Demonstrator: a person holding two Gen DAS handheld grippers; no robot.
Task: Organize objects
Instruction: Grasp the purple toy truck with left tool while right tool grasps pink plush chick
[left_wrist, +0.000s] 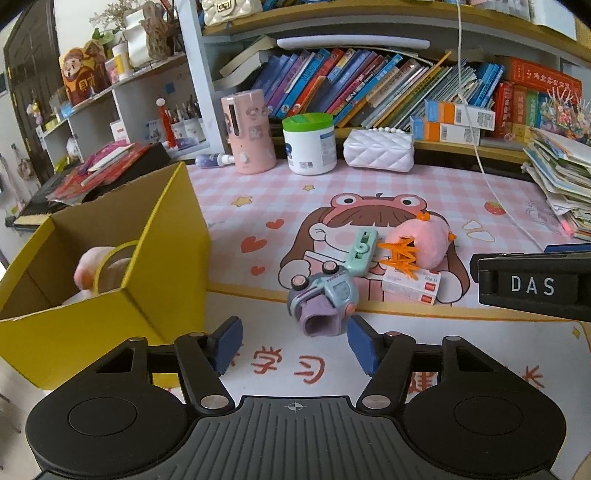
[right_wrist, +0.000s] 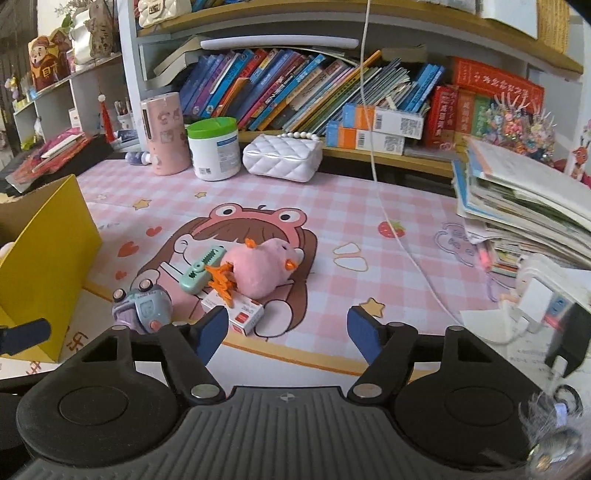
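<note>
A small pile lies on the pink desk mat (left_wrist: 424, 192): a grey-purple toy car (left_wrist: 323, 299) on its side, a mint stapler (left_wrist: 360, 251), an orange clip (left_wrist: 400, 256), a white staple box (left_wrist: 412, 286) and a pink plush (left_wrist: 424, 240). My left gripper (left_wrist: 295, 343) is open just short of the toy car, nothing between its blue pads. The same pile shows in the right wrist view: toy car (right_wrist: 144, 306), plush (right_wrist: 264, 269), staple box (right_wrist: 236, 314). My right gripper (right_wrist: 288, 334) is open over the mat, right of the staple box. The yellow box (left_wrist: 110, 280) at left holds a pink plush toy (left_wrist: 96, 273).
Against the shelf stand a pink canister (left_wrist: 249, 131), a white tub with a green lid (left_wrist: 310, 144) and a white quilted purse (left_wrist: 378, 149). A leaning stack of books and papers (right_wrist: 524, 206) fills the right side. A white cable (right_wrist: 399, 236) hangs down and crosses the mat.
</note>
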